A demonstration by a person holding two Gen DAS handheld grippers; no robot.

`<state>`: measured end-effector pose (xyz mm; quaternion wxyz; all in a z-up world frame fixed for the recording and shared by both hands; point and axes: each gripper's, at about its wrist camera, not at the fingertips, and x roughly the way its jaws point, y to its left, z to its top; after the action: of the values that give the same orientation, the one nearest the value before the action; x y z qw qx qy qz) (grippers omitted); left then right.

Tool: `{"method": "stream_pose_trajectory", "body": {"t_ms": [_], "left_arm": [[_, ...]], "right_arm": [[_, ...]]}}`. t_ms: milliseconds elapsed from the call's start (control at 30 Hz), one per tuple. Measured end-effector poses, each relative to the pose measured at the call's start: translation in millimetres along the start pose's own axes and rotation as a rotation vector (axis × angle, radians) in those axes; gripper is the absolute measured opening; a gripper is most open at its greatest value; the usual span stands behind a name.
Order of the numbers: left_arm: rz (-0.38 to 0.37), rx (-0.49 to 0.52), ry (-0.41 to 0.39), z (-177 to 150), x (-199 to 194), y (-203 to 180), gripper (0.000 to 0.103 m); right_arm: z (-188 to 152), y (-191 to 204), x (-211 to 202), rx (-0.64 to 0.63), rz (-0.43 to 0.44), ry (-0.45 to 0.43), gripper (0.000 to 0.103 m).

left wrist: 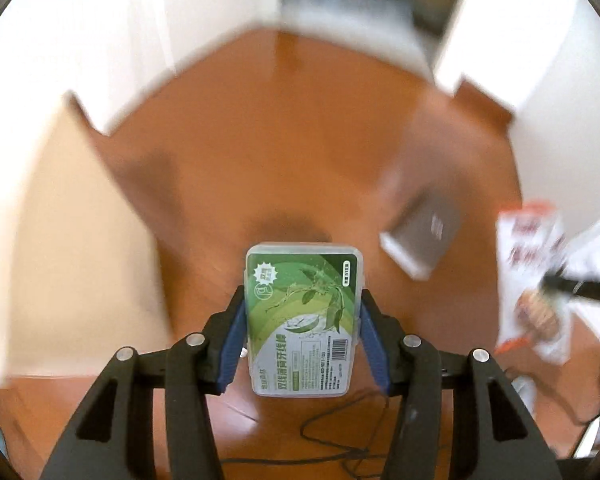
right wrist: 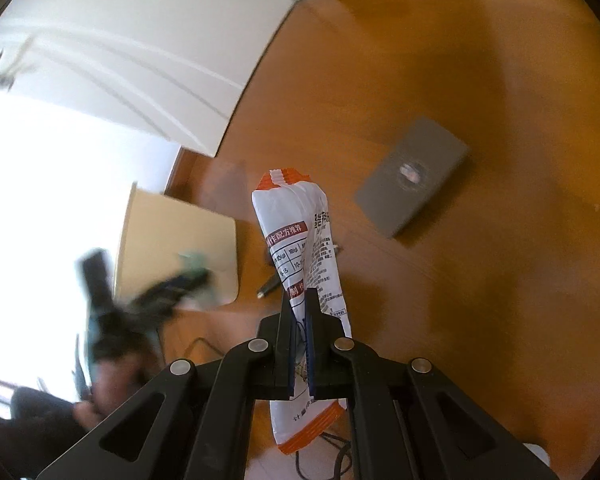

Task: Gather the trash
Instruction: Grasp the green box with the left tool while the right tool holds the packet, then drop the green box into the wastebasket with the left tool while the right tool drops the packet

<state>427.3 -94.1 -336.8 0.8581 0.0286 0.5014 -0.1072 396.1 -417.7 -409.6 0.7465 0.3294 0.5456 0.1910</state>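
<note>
Looking through the left wrist camera, I see my left gripper (left wrist: 302,316) pinching a clear plastic floss-pick box (left wrist: 303,318) with a green leafy label, its blue pads (left wrist: 231,346) pressed against the box's two long sides, holding it up above the orange-brown wooden floor (left wrist: 260,152). A pale beige panel (left wrist: 64,240) fills the left edge of this view, heavily blurred, and a flat grey box (left wrist: 422,236) lies on the floor to the right of the held box, well apart from it. At the right edge, a white and orange snack wrapper (left wrist: 534,280) hangs in the other tongs, blurred. A thin black cable (left wrist: 340,420) loops on the floor under the gripper. Switching to the right wrist camera, my right gripper (right wrist: 300,320) is pressed nearly together on the snack wrapper (right wrist: 304,248), which stands upright between the pads with its crimped orange end on top. The grey box (right wrist: 414,176) lies on the floor (right wrist: 480,80) to the upper right. The beige panel (right wrist: 180,240) sits to the left, and my left gripper (right wrist: 168,284) shows there as a dark blur.
</note>
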Motion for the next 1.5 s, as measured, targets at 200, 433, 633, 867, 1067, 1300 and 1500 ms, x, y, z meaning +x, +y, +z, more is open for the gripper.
{"method": "stream_pose_trajectory", "body": {"t_ms": [200, 433, 633, 867, 1067, 1300, 1500], "left_arm": [[0.191, -0.128, -0.134, 44.2, -94.0, 80.1, 0.051], [0.318, -0.239, -0.053, 50.3, -88.7, 174.0, 0.051], [0.335, -0.231, 0.029, 49.8, -55.6, 193.8, 0.054], [0.368, -0.234, 0.004, 29.2, -77.5, 203.0, 0.091], [0.384, -0.311, -0.03, 9.8, -104.8, 208.0, 0.091], [0.406, -0.398, -0.057, -21.7, -136.0, 220.9, 0.091], [0.412, -0.435, -0.055, -29.4, -140.5, 234.0, 0.091]], "right_arm": [[25.5, 109.2, -35.4, -0.139, 0.012, 0.003, 0.005], [37.4, 215.1, -55.2, -0.258, -0.002, 0.027, 0.005], [32.5, 262.6, -44.4, -0.305, -0.02, 0.084, 0.005], [41.0, 308.8, -4.1, -0.333, -0.025, 0.13, 0.005], [55.2, 355.7, 36.6, -0.384, -0.027, 0.12, 0.005], [66.2, 428.4, 141.1, -0.44, 0.02, 0.153, 0.005], [58.3, 439.1, 245.4, -0.409, -0.056, 0.276, 0.032]]}}
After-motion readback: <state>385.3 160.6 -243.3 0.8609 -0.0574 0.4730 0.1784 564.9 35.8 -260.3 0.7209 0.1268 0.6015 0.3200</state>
